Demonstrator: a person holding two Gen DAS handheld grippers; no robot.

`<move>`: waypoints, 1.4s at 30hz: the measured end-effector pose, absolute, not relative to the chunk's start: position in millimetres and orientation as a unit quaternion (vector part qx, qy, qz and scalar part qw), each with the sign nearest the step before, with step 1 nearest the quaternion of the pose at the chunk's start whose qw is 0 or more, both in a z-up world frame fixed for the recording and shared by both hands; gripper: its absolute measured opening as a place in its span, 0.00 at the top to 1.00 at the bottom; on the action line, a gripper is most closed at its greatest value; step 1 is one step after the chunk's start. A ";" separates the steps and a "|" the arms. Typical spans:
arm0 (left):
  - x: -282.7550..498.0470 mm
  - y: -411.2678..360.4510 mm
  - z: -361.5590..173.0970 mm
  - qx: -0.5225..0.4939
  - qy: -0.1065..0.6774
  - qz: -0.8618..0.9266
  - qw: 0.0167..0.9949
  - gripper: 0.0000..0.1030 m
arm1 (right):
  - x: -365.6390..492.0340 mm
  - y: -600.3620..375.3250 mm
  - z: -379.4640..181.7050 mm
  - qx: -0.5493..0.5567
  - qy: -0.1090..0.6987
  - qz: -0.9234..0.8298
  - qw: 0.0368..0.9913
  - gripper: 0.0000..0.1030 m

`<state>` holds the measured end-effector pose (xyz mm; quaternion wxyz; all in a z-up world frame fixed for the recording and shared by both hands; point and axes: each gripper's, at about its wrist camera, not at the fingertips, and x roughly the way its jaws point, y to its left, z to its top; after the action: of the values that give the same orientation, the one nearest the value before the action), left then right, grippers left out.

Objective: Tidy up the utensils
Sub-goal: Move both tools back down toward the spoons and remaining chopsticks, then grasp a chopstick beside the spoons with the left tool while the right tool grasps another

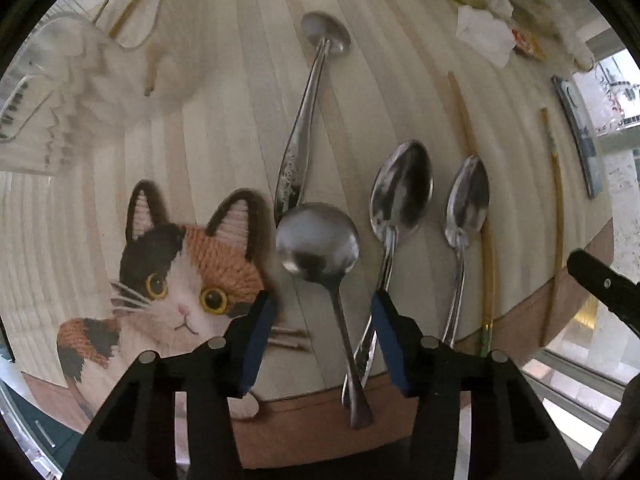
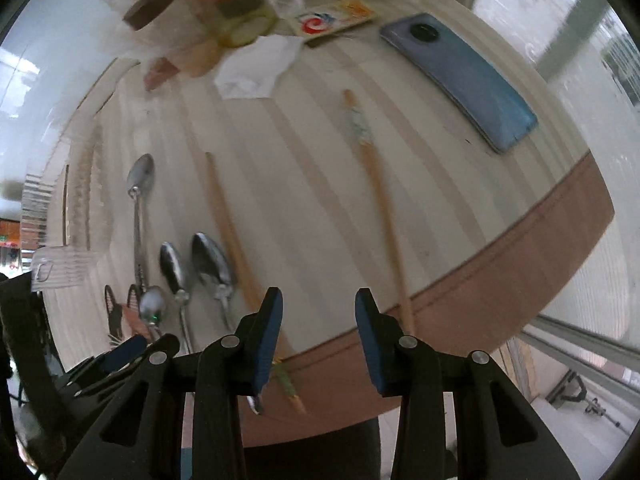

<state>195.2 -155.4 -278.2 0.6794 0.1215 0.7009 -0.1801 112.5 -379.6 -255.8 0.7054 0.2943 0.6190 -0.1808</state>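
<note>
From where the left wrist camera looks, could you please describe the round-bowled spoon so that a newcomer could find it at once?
Start at the calico cat picture on the striped table mat. Just right of the cat's ear lies the round-bowled spoon, its handle running down between the left gripper fingers. Its two right-hand neighbours have pointed oval bowls; this bowl is nearly circular.

Showing a cream tablecloth (image 1: 224, 128) striped in pale beige, edged by a reddish-brown border (image 1: 320, 432). Carrying a cat picture (image 1: 180, 280) in black, orange and white with yellow eyes. Gleaming silver-grey across four spoons (image 1: 316, 240). Glowing tan to yellow along the chopsticks (image 1: 558, 216). Lying blue-grey, a phone (image 2: 464, 76). Wearing black frames and dark blue pads, the left gripper (image 1: 320, 344) and right gripper (image 2: 320, 340).
</note>
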 end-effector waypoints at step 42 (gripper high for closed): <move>123.9 -330.2 -281.7 0.241 0.665 -0.286 0.646 0.96 | 16.8 -454.0 -299.8 0.260 0.645 -0.242 0.677 0.93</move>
<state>123.9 -330.2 -281.7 0.6464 0.2405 0.6650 -0.2865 16.8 -454.0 -299.8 0.6766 0.2604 0.6449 -0.2418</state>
